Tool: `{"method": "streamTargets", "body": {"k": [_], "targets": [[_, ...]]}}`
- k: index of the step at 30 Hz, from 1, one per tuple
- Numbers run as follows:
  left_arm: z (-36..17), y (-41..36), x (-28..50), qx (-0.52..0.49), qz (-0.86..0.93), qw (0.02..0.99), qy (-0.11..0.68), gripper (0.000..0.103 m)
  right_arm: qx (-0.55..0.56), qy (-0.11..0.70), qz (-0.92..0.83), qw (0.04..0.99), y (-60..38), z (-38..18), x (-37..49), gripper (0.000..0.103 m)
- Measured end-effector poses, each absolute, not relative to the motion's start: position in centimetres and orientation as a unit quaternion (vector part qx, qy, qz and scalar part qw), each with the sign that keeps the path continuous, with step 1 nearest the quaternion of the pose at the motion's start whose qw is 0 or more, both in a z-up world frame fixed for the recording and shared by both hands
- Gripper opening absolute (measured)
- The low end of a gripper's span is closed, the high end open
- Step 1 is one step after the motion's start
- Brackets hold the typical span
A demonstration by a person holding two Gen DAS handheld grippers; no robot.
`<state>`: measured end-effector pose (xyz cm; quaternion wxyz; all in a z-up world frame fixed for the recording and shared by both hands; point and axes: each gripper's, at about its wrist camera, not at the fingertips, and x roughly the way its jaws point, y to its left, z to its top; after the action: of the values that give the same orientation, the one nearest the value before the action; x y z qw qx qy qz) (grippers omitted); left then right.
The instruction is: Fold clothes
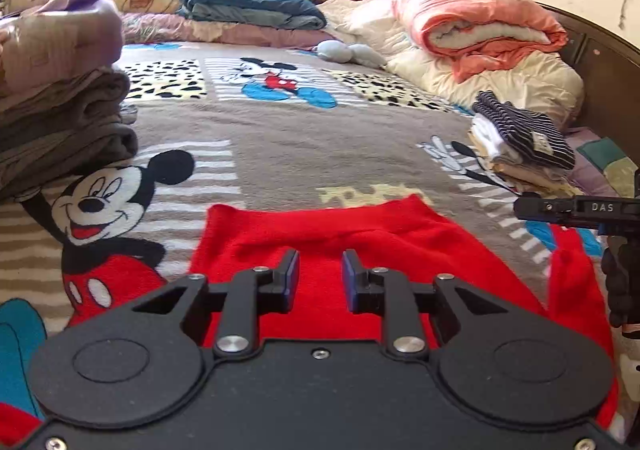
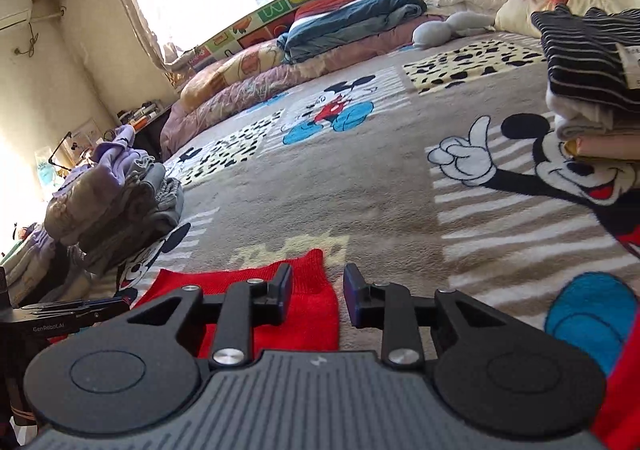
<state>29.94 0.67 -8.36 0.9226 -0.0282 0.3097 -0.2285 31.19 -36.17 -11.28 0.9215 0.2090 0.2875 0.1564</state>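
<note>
A red knit garment (image 1: pixel 328 234) lies flat on the cartoon-mouse blanket (image 1: pixel 280 138) that covers the bed. My left gripper (image 1: pixel 320 282) hovers over its near part, open, with a gap between the blue pads and nothing in it. In the right wrist view the same red garment (image 2: pixel 308 310) shows its far right corner. My right gripper (image 2: pixel 318 298) is open above that corner, its pads apart and empty. The right gripper's black body (image 1: pixel 576 210) shows at the right edge of the left wrist view, and the left gripper's body (image 2: pixel 60 314) at the left edge of the right wrist view.
A folded stack topped by a dark striped garment (image 1: pixel 524 130) sits at the right of the bed. A pile of grey and purple clothes (image 1: pixel 60 106) lies at the left. Pillows, a blue quilt (image 1: pixel 256 6) and an orange duvet (image 1: pixel 480 26) line the far side.
</note>
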Motion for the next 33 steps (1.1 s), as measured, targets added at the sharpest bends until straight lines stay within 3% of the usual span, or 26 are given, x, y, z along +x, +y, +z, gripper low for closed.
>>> {"method": "streamTargets", "body": {"k": [2, 10, 19, 23, 25, 27, 33], "targets": [[-8.0, -0.6, 27.7, -0.019, -0.239, 0.924, 0.297, 0.031, 0.204, 0.288, 0.159, 0.922, -36.3, -11.1, 29.2, 0.03], [-9.2, -6.9, 17.5, 0.035, -0.277, 0.92, 0.277, 0.031, 0.221, 0.29, 0.164, 0.916, -35.7, -12.2, 19.9, 0.03], [-11.8, -10.1, 10.2, 0.066, -0.277, 0.914, 0.289, 0.031, 0.081, 0.239, 0.184, 0.95, -32.4, -11.7, 10.3, 0.027], [-15.2, -11.9, 8.1, 0.127, -0.262, 0.915, 0.278, 0.035, 0.03, 0.307, 0.156, 0.938, -32.0, -15.0, 10.1, 0.027], [-14.8, -12.6, 7.2, 0.147, -0.258, 0.918, 0.263, 0.035, 0.036, 0.298, 0.155, 0.941, -32.4, -14.8, 9.0, 0.027], [-14.1, -12.9, 6.5, 0.154, -0.262, 0.92, 0.249, 0.045, 0.042, 0.291, 0.154, 0.943, -32.9, -14.4, 8.0, 0.028], [-14.0, -15.4, 4.7, 0.177, -0.256, 0.921, 0.235, 0.045, 0.244, 0.254, 0.102, 0.93, -40.2, -15.1, 6.6, 0.031]]}}
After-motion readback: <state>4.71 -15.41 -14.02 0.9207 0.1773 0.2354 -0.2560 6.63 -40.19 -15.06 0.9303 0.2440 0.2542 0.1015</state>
